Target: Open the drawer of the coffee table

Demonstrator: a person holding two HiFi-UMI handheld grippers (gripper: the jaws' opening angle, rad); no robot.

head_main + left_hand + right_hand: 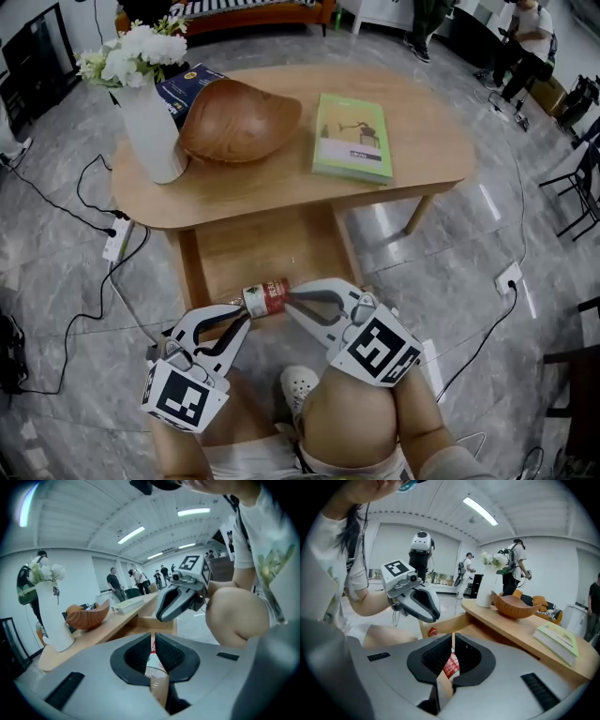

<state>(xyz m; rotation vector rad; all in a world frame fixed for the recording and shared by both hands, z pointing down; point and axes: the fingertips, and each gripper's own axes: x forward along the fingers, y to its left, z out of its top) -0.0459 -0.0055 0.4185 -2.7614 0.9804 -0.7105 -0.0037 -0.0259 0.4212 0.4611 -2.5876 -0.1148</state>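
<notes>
The blue book (pixel 190 84) is partly hidden by the wooden bowl (pixel 239 120); print on the bottle (pixel 265 298) cannot be read.

The right gripper (pixel 453 644) has its jaws pressed together on a thin red-labelled packet (pixel 451 666). Far left hangs the left gripper (pixel 426 606). On the right, the coffee table (pixel 520 631) bears a white vase (pixel 486 595), a wooden bowl (pixel 513 606) and a green book (pixel 558 641)
</notes>
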